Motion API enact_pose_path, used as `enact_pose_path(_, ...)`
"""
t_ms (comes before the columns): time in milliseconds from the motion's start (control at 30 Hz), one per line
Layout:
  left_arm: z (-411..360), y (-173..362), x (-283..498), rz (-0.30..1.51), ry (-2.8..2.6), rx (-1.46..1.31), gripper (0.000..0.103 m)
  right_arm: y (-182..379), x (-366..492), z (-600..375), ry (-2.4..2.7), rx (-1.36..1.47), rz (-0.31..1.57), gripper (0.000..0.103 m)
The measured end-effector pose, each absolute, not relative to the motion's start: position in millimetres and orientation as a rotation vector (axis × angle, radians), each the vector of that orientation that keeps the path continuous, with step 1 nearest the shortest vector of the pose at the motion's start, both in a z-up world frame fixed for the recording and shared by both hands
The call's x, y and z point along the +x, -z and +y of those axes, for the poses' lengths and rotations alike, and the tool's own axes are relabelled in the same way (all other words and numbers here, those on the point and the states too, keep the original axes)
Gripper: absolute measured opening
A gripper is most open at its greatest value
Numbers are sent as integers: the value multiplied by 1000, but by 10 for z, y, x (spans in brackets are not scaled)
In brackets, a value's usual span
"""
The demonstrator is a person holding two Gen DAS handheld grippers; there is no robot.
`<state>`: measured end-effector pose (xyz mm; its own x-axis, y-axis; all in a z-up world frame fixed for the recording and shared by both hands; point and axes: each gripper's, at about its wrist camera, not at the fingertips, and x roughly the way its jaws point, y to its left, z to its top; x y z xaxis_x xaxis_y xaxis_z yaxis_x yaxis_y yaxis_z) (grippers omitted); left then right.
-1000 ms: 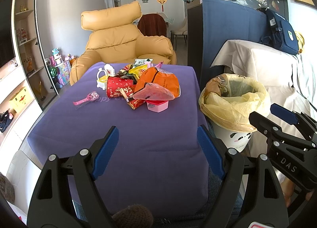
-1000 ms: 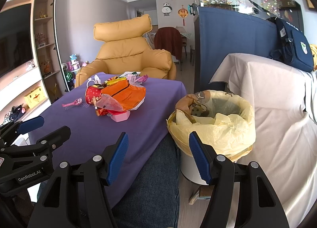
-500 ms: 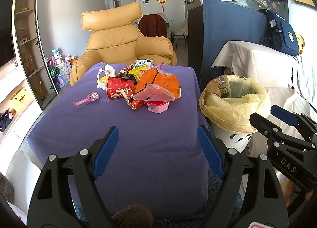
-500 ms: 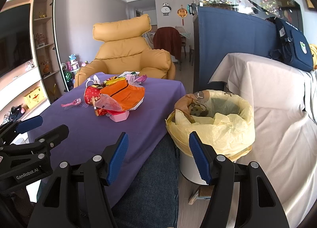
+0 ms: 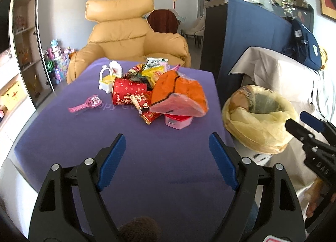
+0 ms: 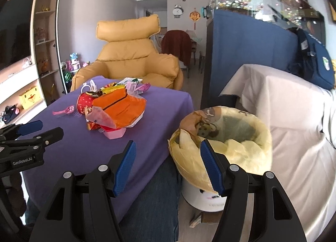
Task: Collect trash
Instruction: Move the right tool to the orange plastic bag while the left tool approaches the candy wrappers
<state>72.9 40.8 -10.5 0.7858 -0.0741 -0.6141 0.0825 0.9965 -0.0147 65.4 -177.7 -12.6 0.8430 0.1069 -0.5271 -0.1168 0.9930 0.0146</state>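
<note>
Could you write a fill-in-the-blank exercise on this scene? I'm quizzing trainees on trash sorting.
1. The cloth on the table is ____.
2. The bin beside the table has a ____ liner.
3. Both the left gripper and the right gripper are ____ and hold nothing.
4. The orange bag rests on a ____ box.

Missing words: purple; yellow; open; pink

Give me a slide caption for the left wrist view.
Open left gripper faces a trash pile on the purple table, lined bin alongside.
</note>
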Motion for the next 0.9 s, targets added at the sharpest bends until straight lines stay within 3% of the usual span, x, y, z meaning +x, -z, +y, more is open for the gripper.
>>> enact_pose_path(567,1192,443,1687,726,95,-154,78,401,2259,-1324,-351,111,706,60)
enact_pose_path(900,1567,521,1851,763,118,-149,83,928,2995,-830,-436,165,903,60)
